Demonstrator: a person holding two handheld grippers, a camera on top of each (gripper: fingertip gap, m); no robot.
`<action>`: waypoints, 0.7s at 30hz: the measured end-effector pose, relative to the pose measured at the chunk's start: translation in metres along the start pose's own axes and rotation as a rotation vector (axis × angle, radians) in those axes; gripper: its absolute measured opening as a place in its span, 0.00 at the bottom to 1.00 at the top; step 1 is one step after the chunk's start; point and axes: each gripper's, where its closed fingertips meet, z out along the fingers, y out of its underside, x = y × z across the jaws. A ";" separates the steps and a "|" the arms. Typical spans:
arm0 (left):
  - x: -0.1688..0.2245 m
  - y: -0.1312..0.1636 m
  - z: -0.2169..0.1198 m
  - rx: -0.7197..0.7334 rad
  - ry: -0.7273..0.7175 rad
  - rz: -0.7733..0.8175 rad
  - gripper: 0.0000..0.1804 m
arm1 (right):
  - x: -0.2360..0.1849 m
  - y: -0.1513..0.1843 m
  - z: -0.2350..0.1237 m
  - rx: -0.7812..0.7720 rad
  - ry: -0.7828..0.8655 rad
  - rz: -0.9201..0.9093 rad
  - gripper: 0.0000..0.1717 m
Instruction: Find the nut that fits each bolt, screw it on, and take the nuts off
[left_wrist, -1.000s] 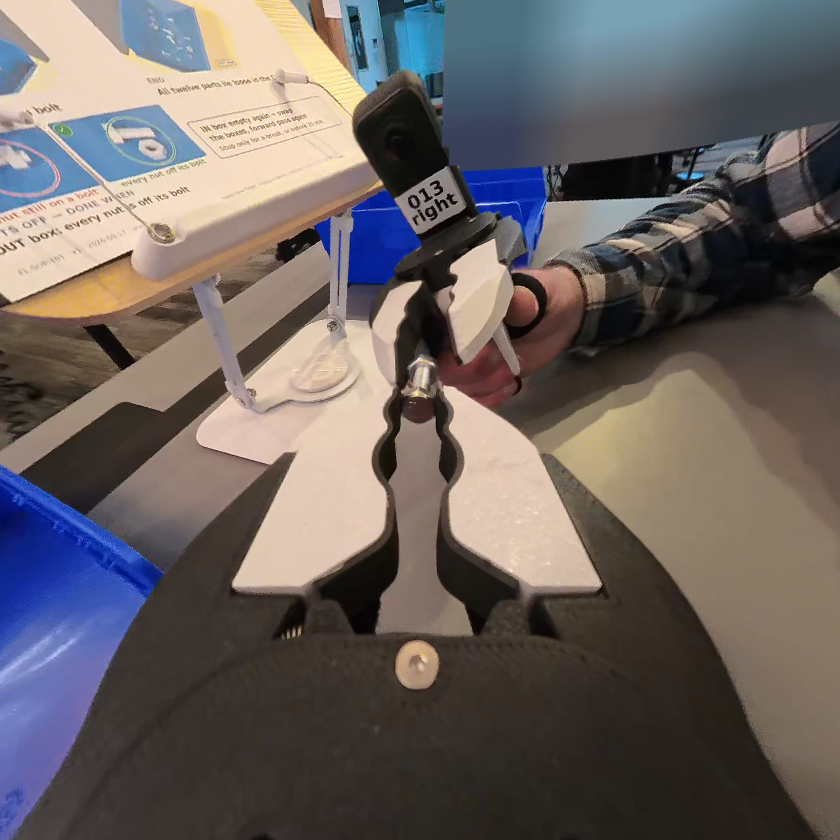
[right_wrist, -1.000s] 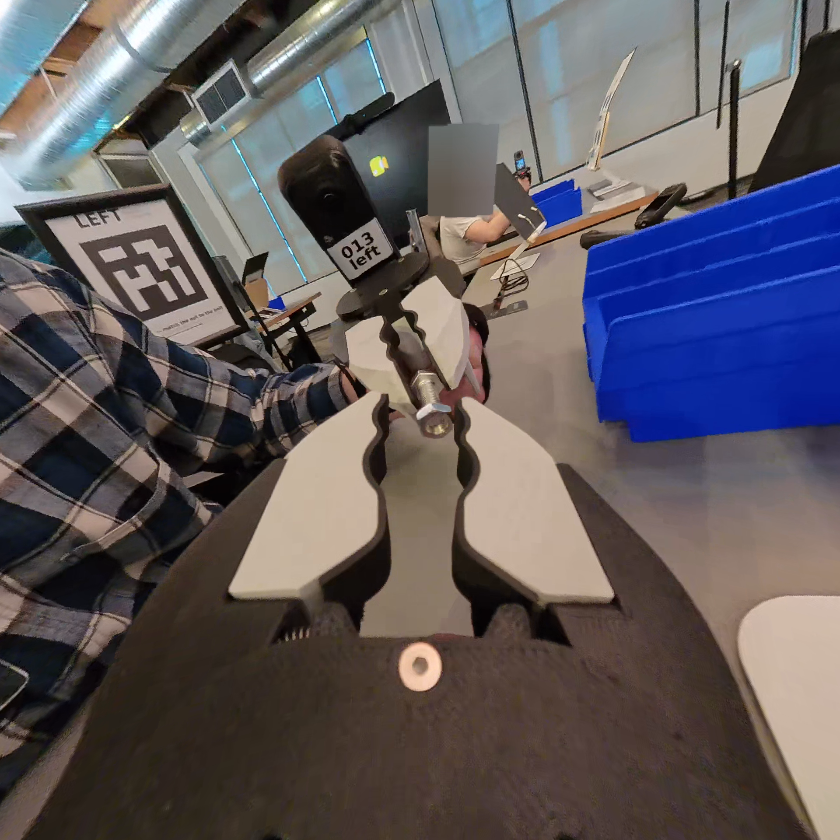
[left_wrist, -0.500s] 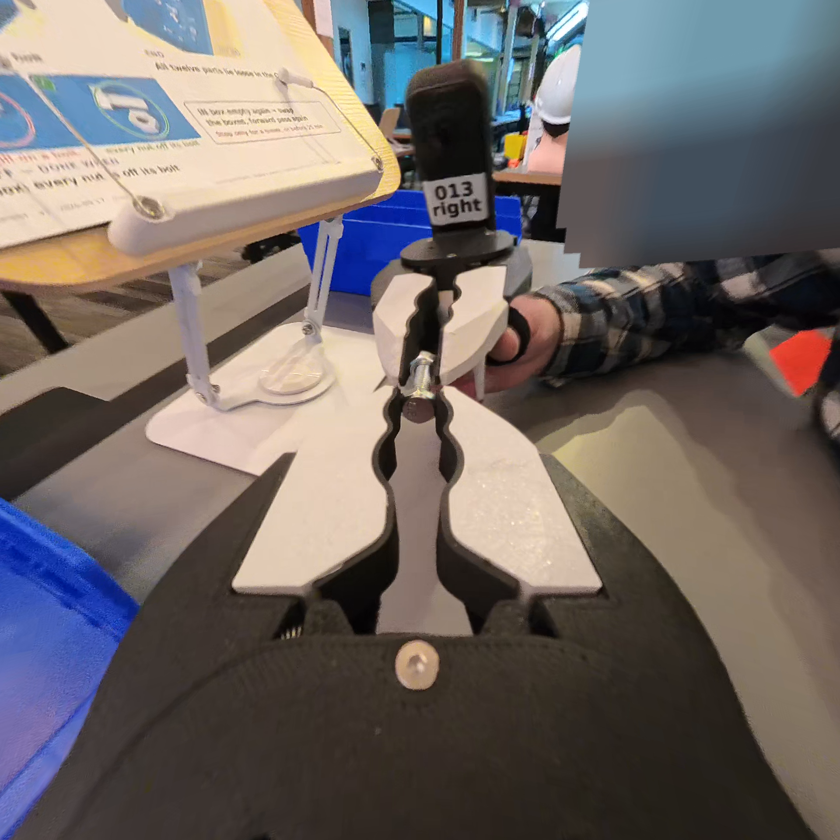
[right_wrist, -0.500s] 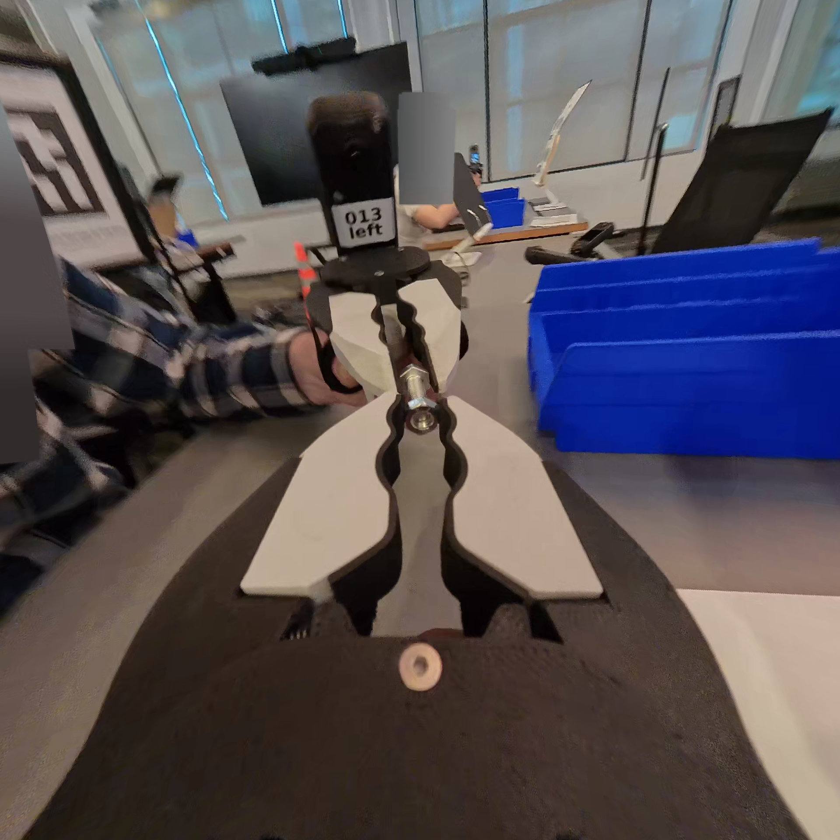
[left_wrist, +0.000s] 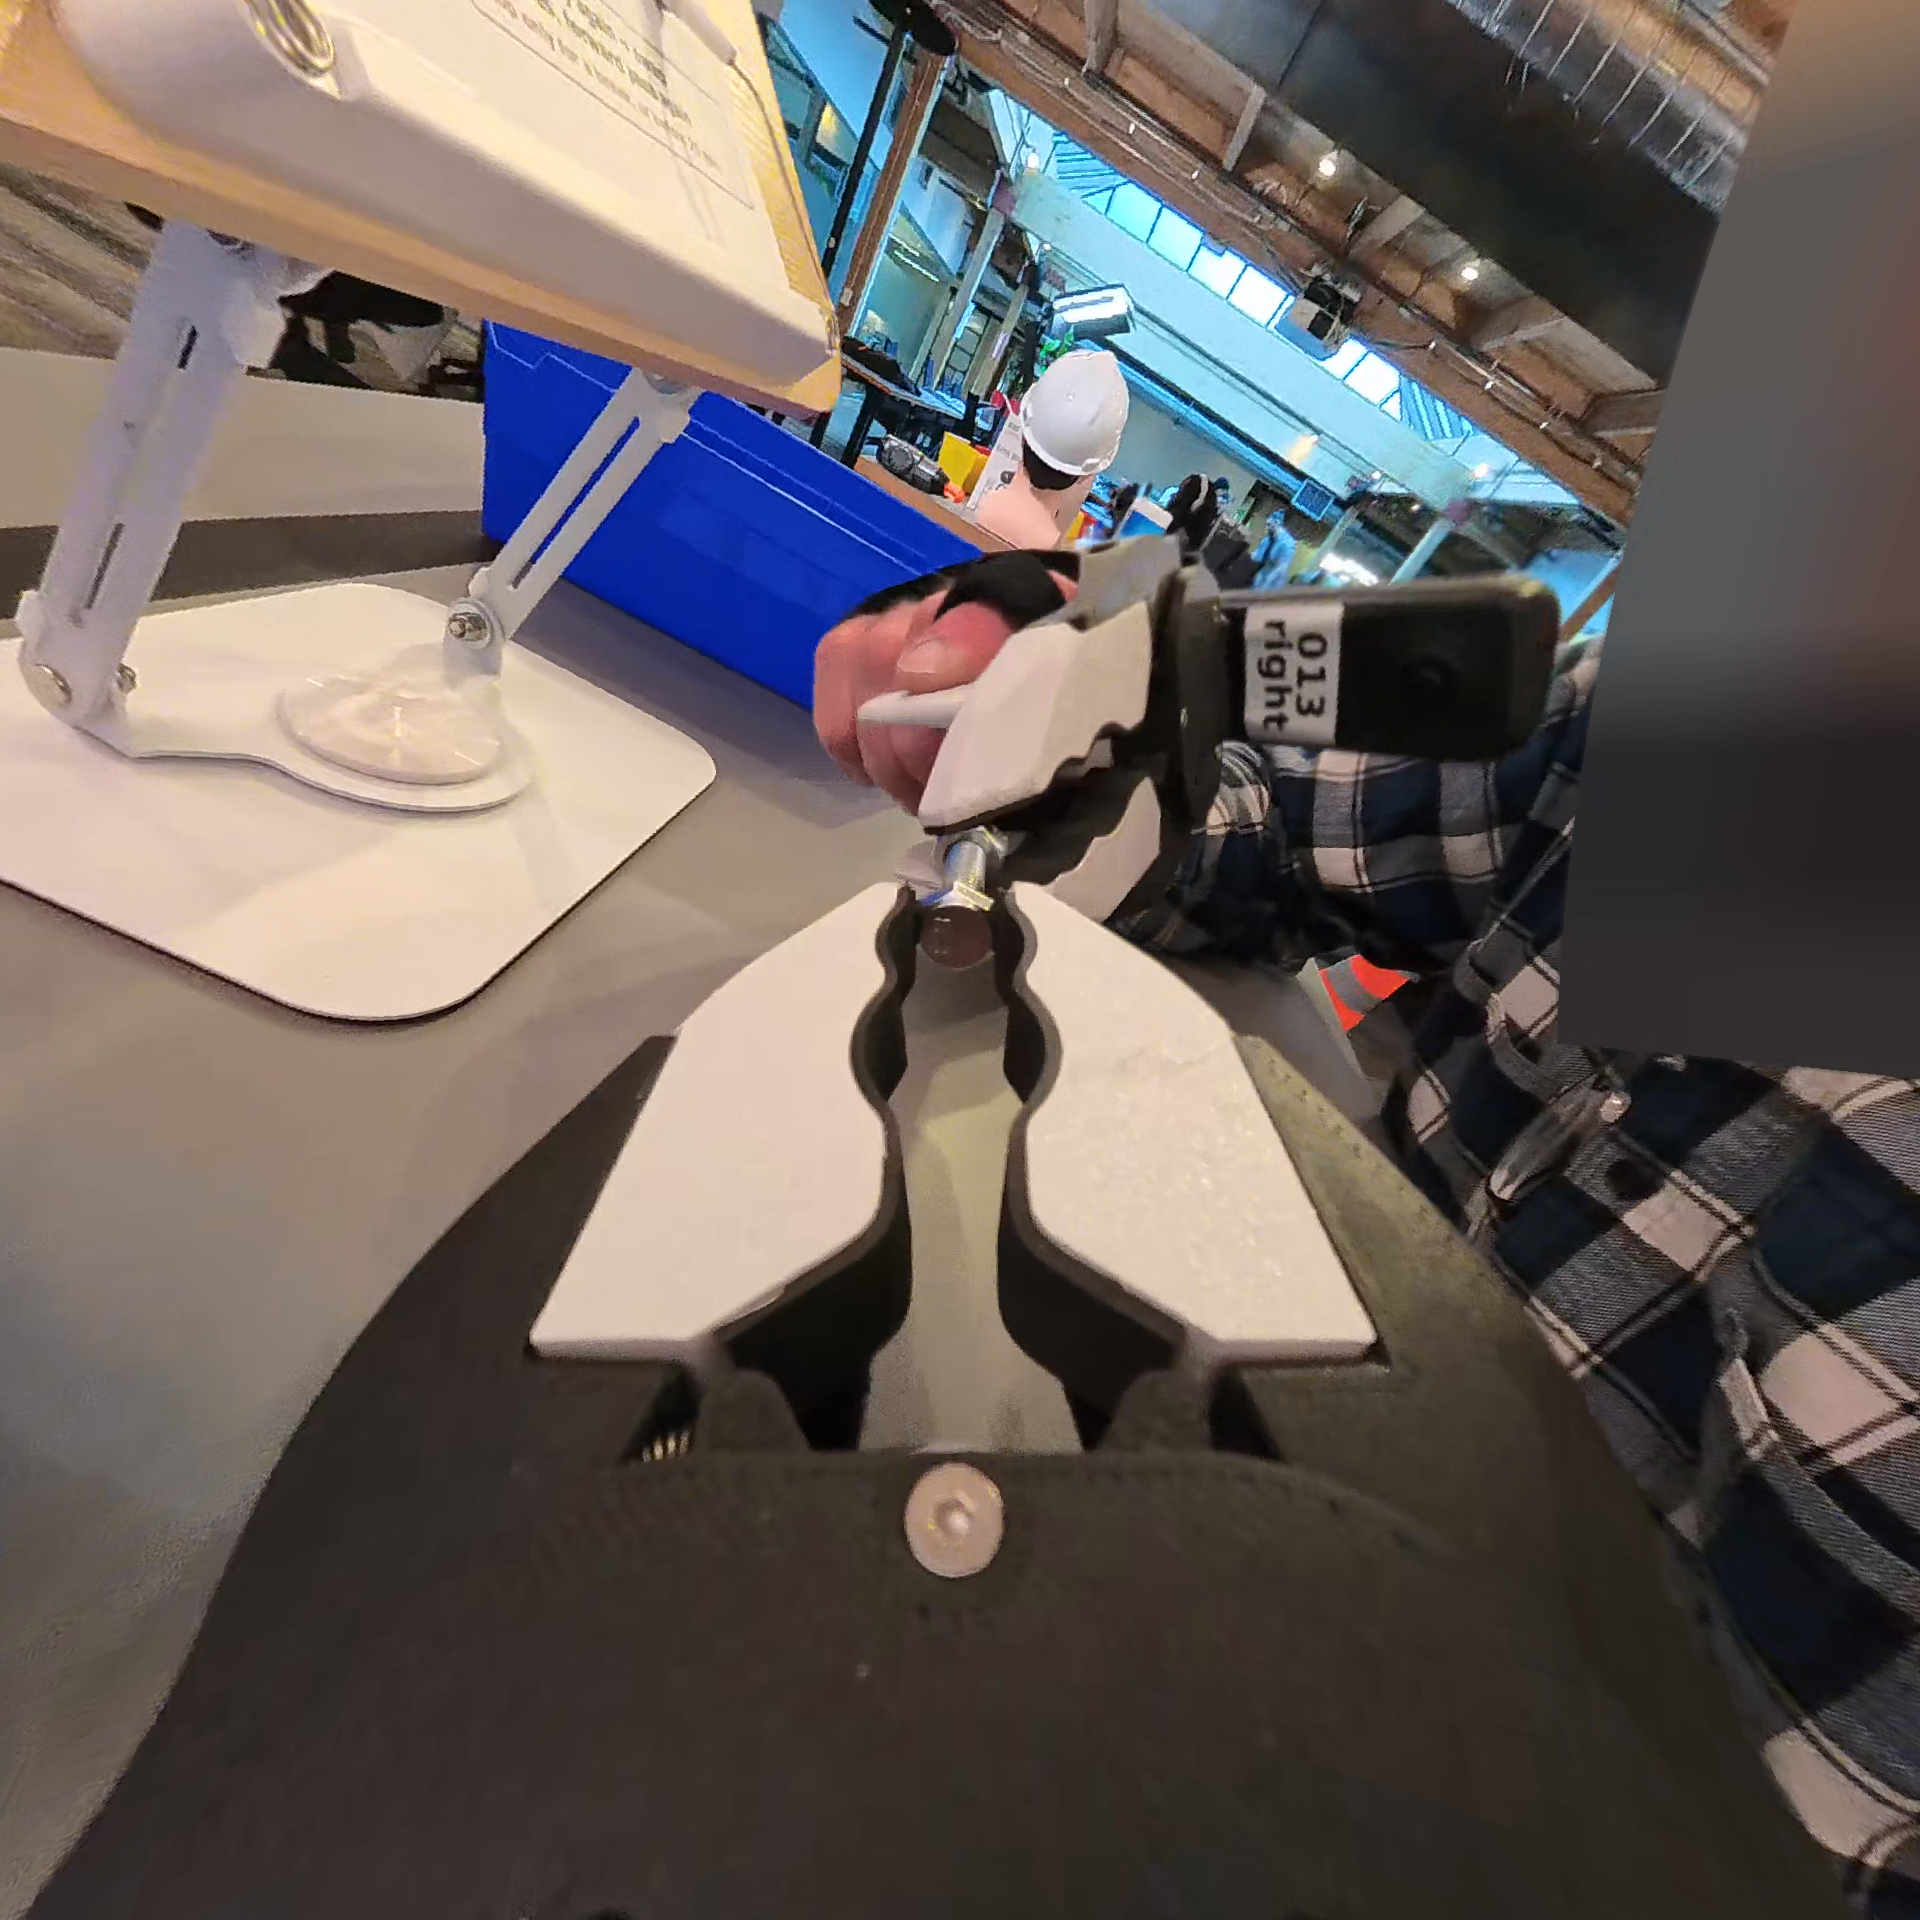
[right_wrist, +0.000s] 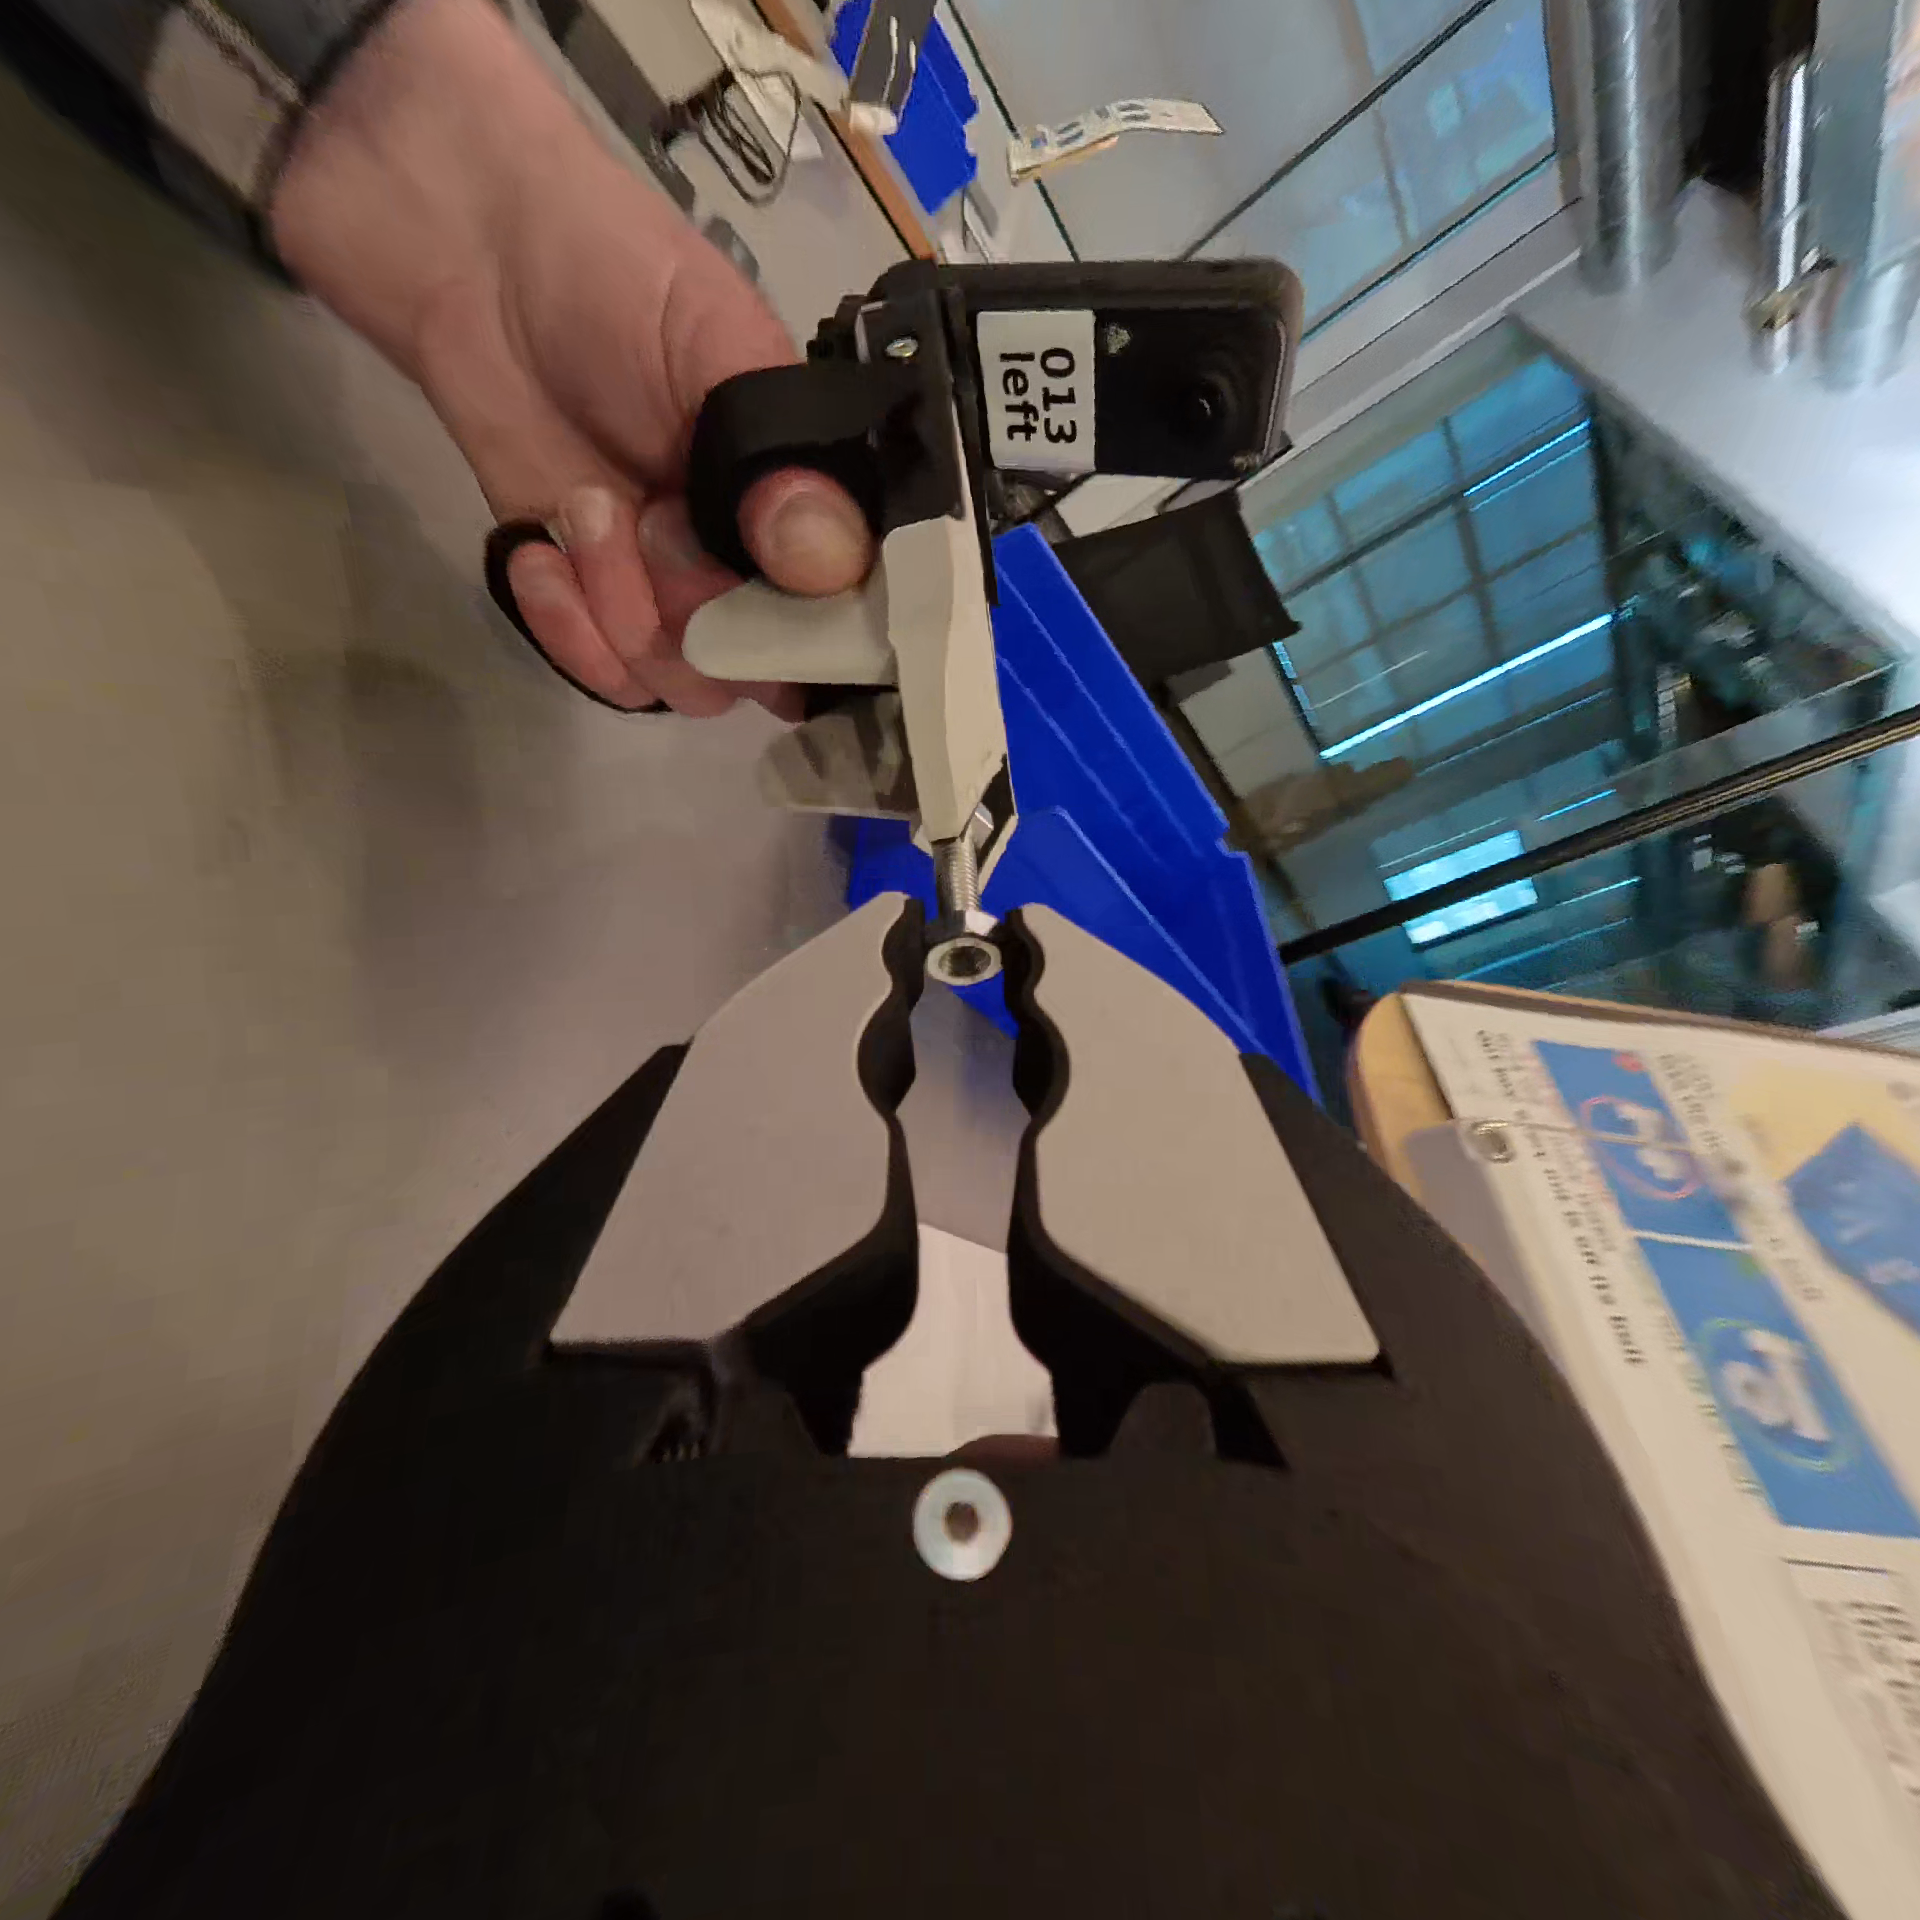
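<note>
Two tools show: the left tool (left_wrist: 954, 914) and the right tool (right_wrist: 961, 928), each in one hand (right_wrist: 582, 436). One silver bolt (left_wrist: 961, 891) is between them, with one hex nut (right_wrist: 964, 952) on its thread. One white stand (left_wrist: 312, 769) carrying one instruction sheet (right_wrist: 1683, 1278) sits on the table (left_wrist: 260, 1122). Blue bins (left_wrist: 707, 540) number perhaps two, though blur and tilt make the stack hard to separate.

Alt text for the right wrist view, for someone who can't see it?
The right hand-held gripper clamps a silver nut at its fingertips, on the end of a bolt held by the left hand-held gripper opposite. Blue bins sit behind, on a grey table.
</note>
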 end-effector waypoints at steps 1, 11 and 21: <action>0.001 -0.001 0.000 0.007 0.013 -0.018 0.08 | 0.001 -0.001 0.000 -0.010 0.021 -0.047 0.09; 0.002 -0.003 0.001 0.025 0.035 -0.046 0.08 | 0.002 -0.003 -0.002 -0.009 0.061 -0.111 0.09; 0.001 -0.003 0.001 0.034 0.051 -0.072 0.08 | 0.002 -0.004 -0.001 -0.018 0.081 -0.142 0.09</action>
